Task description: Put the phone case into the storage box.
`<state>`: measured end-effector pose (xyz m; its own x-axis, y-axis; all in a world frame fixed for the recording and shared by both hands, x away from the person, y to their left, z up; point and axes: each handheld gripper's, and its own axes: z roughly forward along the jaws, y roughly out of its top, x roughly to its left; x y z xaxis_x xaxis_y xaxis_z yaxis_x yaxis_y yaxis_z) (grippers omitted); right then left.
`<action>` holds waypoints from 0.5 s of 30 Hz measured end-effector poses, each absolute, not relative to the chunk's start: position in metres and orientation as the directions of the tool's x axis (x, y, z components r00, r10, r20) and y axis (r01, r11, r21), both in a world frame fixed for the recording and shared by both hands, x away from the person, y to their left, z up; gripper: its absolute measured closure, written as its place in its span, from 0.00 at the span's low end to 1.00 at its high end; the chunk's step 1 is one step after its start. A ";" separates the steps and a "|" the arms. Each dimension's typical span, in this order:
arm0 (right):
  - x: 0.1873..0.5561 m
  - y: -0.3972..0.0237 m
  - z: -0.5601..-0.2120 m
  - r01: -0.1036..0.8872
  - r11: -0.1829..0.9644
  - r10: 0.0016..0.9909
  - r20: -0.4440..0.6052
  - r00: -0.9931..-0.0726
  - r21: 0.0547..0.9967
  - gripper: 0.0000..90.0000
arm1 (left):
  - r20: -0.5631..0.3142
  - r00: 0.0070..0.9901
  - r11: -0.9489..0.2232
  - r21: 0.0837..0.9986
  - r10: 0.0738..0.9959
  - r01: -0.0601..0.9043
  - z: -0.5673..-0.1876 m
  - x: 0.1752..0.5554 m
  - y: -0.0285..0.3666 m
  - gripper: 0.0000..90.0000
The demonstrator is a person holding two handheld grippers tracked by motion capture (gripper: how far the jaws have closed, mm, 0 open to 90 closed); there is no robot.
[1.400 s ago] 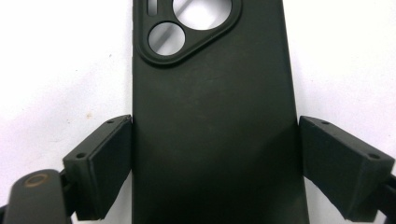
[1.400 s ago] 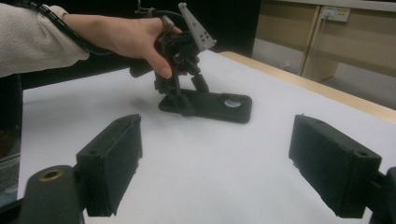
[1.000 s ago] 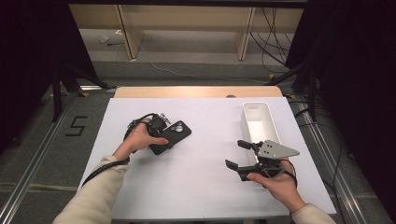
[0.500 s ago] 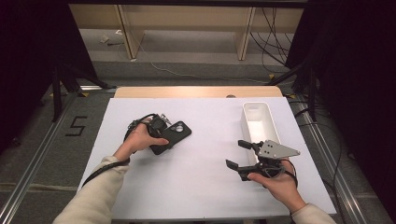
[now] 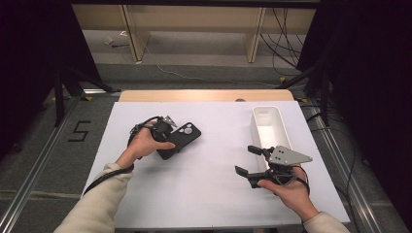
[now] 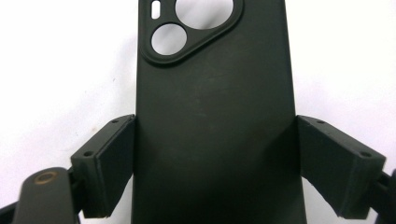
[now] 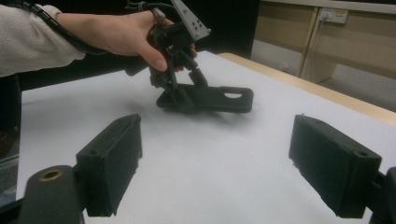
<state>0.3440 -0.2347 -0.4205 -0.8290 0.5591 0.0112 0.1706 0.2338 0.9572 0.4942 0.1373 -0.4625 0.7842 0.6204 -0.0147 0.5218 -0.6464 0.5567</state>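
- High view: white table (image 5: 214, 194) as landmark; black phone case (image 5: 183, 138) lies flat on the table's left half, camera cut-outs toward the far end; left gripper (image 5: 163, 137) in the left hand (image 5: 144, 144) sits at the case's near end; white bin (image 5: 268, 127) stands along the table's right side, well apart from the case; right gripper (image 5: 248, 160) in the right hand (image 5: 286, 190) hovers just beside the bin's near end, jaws spread with nothing between them.
- Left gripper view: phone case (image 6: 215, 116) fills the gap between the two black jaws; each pad touches a long edge of the case, so the jaws are clamped on it across its width; white table (image 6: 60, 70) beneath.
- Right gripper view: own jaws stand wide apart over the table (image 7: 210, 158); beyond them the left gripper (image 7: 175, 91) grips the phone case (image 7: 219, 99), which lies on the table surface; left hand (image 7: 121, 32) above it.
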 end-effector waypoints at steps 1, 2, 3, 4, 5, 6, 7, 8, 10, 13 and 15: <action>0.344 -0.235 -0.420 0.171 0.234 0.559 0.011 -0.829 0.957 0.20 | -0.018 0.781 -0.638 0.565 0.625 0.524 -0.461 0.493 0.137 0.17; 0.344 -0.235 -0.420 0.171 0.234 0.559 0.011 -0.829 0.957 0.20 | -0.017 0.784 -0.638 0.570 0.621 0.518 -0.460 0.493 0.137 0.17; 0.344 -0.235 -0.420 0.171 0.234 0.559 0.011 -0.829 0.957 0.20 | -0.018 0.782 -0.632 0.579 0.623 0.516 -0.459 0.492 0.137 0.17; 0.344 -0.235 -0.420 0.170 0.233 0.560 0.011 -0.829 0.957 0.20 | -0.019 0.783 -0.627 0.586 0.622 0.513 -0.457 0.492 0.137 0.17; 0.344 -0.235 -0.420 0.170 0.234 0.560 0.010 -0.828 0.957 0.20 | -0.026 0.782 -0.619 0.595 0.623 0.512 -0.456 0.491 0.136 0.17; 0.344 -0.235 -0.420 0.170 0.234 0.560 0.010 -0.828 0.957 0.20 | -0.026 0.781 -0.615 0.601 0.624 0.511 -0.455 0.490 0.136 0.17; 0.344 -0.235 -0.420 0.171 0.234 0.560 0.011 -0.828 0.957 0.20 | -0.029 0.779 -0.606 0.611 0.626 0.510 -0.453 0.490 0.135 0.17; 0.344 -0.235 -0.420 0.171 0.234 0.561 0.011 -0.828 0.957 0.21 | -0.031 0.780 -0.602 0.617 0.625 0.507 -0.452 0.489 0.135 0.17; 0.344 -0.235 -0.420 0.168 0.233 0.561 0.009 -0.827 0.958 0.21 | -0.040 0.774 -0.581 0.636 0.632 0.508 -0.449 0.488 0.134 0.17; 0.344 -0.235 -0.420 0.169 0.234 0.564 0.008 -0.826 0.957 0.21 | -0.043 0.768 -0.560 0.658 0.639 0.503 -0.444 0.485 0.133 0.17; 0.345 -0.236 -0.420 0.169 0.234 0.568 0.007 -0.823 0.958 0.20 | -0.044 0.765 -0.546 0.674 0.643 0.498 -0.441 0.483 0.132 0.17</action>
